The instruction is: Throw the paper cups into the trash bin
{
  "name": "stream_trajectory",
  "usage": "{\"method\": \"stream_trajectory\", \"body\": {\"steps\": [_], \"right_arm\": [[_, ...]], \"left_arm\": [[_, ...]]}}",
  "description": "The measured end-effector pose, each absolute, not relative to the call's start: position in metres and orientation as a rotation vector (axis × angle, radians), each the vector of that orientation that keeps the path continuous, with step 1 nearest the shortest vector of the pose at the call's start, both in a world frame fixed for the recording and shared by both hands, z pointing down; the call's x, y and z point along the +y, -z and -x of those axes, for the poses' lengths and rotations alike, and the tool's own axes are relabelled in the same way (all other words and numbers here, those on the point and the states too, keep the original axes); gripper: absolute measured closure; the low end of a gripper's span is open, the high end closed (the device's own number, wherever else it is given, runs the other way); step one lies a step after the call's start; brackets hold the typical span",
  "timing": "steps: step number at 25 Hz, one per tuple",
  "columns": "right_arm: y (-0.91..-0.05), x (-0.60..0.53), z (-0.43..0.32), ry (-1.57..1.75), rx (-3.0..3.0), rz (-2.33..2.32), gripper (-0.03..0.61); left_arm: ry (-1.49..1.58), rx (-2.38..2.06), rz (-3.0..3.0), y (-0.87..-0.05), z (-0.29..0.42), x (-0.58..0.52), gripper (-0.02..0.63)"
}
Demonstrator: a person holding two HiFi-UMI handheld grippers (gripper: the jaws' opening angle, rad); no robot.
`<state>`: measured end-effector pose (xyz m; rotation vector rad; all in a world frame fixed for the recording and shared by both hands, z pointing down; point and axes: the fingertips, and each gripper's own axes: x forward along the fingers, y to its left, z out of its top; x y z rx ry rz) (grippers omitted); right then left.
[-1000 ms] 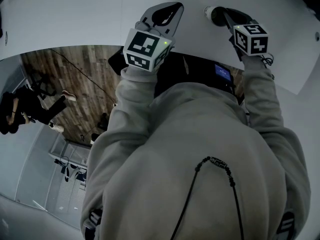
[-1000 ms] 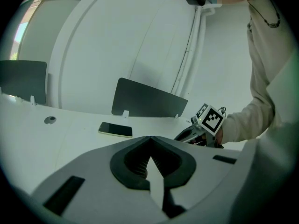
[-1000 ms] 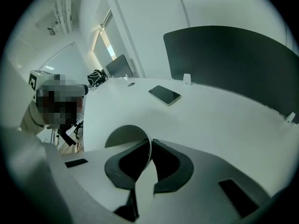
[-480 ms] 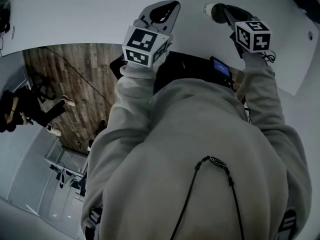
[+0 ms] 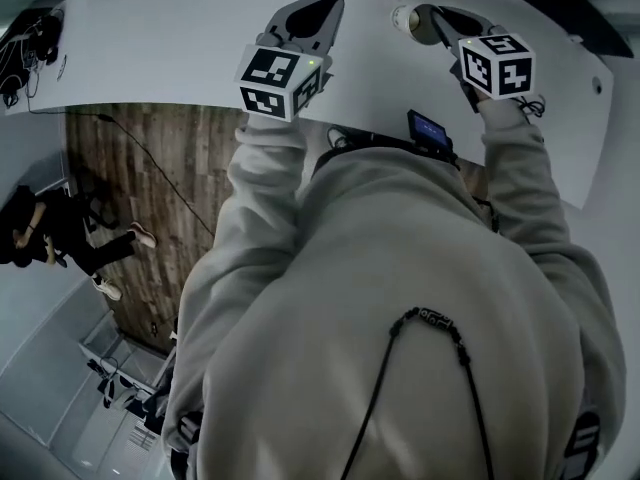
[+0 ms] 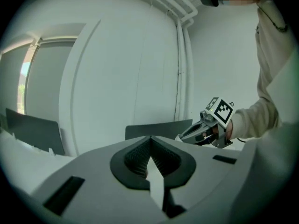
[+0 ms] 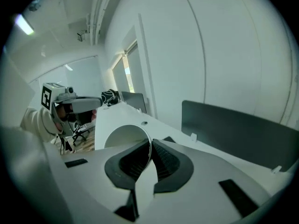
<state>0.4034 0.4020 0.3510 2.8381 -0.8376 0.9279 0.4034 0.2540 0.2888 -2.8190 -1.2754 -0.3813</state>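
1. Right gripper view: the paper cup (image 7: pixel 124 139) is plain white and thin-walled. Its round mouth is turned toward the camera and a little to the left. What shows of the inside is bare white.
2. One side of the cup's wall, at the rim, stands between the dark ribbed pads (image 7: pixel 166 160) of the right gripper (image 7: pixel 150 155). The jaws are clenched on that wall, and the rest of the cup sticks out to the left of them.
3. In the head view the cup (image 5: pixel 404 18) shows as a small pale cylinder at the tip of the right gripper (image 5: pixel 432 23). It is held over the far part of the white table (image 5: pixel 150 58).
4. The left gripper (image 6: pixel 150 141) has its ribbed pads brought together at the tips, and nothing sits between them.
5. In the head view both arms reach forward from the body in light grey sleeves, the left sleeve (image 5: pixel 265 178) and the right sleeve (image 5: pixel 515 178). Each is roughly straight toward the table.
6. Both grippers point away from the person, side by side but apart. The left gripper (image 5: pixel 305 18) is at the left and the right one at the right.
7. Each gripper's marker cube sits just ahead of its wrist, the left cube (image 5: pixel 278 80) and the right cube (image 5: pixel 497 65).
8. In the left gripper view the right gripper (image 6: pixel 201 129) is seen from the side, in front of a dark panel (image 6: pixel 156 129) at the table's far edge.
9. A wooden floor (image 5: pixel 150 168) shows below the table's near edge in the head view.
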Motion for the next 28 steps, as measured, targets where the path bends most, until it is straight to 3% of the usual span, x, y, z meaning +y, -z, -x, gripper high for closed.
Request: {"method": "stream_trajectory", "body": {"steps": [10, 28], "right_arm": [[-0.226, 0.386, -0.41, -0.654, -0.901, -2.786, 0.537], [-0.252, 0.43, -0.414, -0.684, -0.989, -2.767, 0.537]], "left_arm": [[0.14, -1.218, 2.796, -0.197, -0.406, 0.252, 0.618], [0.211, -1.165, 2.815, -0.224, -0.41, 0.302, 0.618]]}}
